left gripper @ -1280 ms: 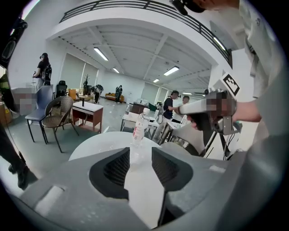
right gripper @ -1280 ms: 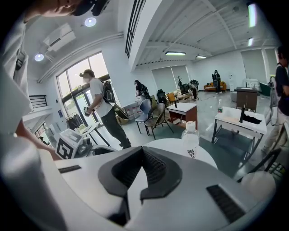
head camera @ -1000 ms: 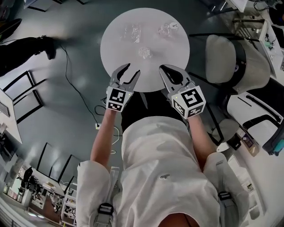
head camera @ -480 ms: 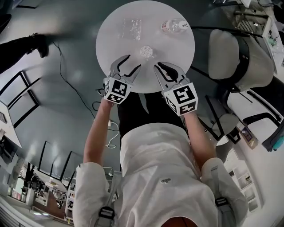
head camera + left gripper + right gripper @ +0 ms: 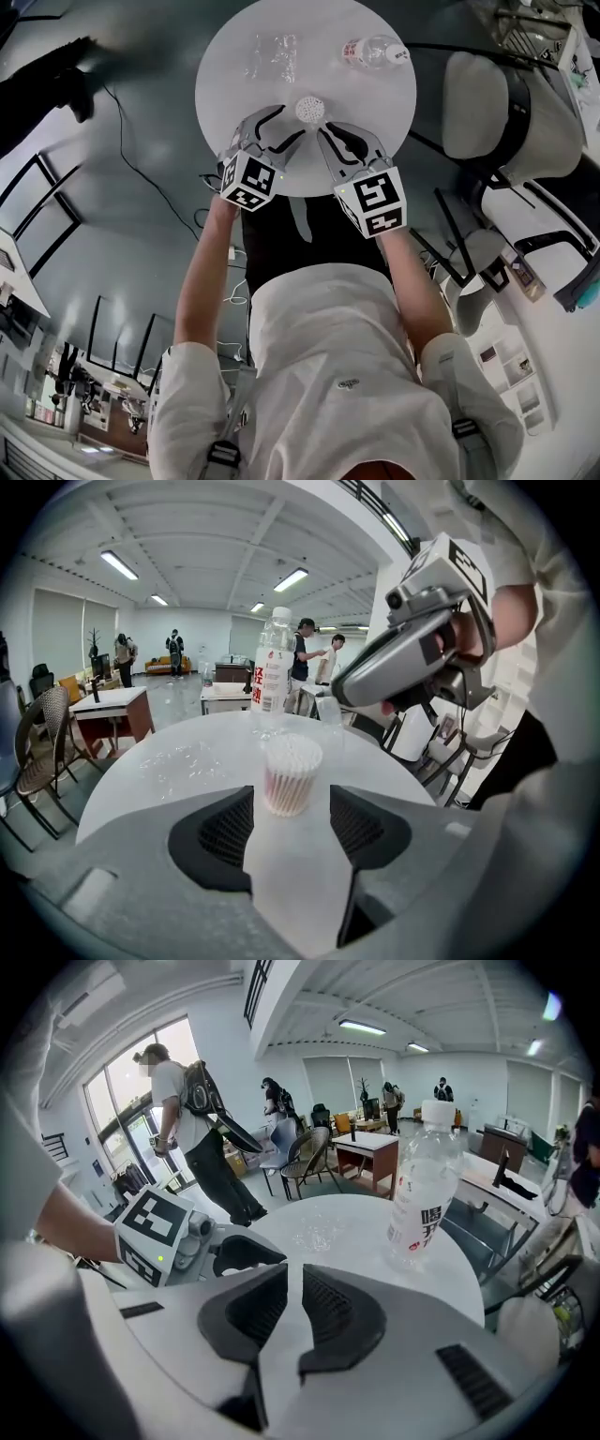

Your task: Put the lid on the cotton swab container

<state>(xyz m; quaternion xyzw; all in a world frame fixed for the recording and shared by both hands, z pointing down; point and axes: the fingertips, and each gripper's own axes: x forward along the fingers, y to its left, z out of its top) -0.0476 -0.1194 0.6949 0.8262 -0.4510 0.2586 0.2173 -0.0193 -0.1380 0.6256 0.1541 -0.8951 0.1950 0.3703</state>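
Table: a round white top was seen from above, with the person's arms stretched to its near edge.
Cotton swab container: it stood upright on the table, near the near edge, with its top uncovered and the swab tips showing.
Left gripper: it was held just left of the container and pointed down at the table; its jaws had just been opening and were spread wide, with nothing pressed between the pads. In the left gripper view the container was seen in line with the gap, just beyond the tips and untouched.
Right gripper: it was held just right of the container; its jaws had just been opening and were parted by a narrow gap only, in which nothing but bare table was seen in the right gripper view.
Clear plastic item: a crinkled see-through piece lay on the far left part of the table, well apart from the container; whether it was the lid could not be told.
Water bottle: it stood upright on the far right part of the table.
Chair: a white seat was placed beside the table on the right.
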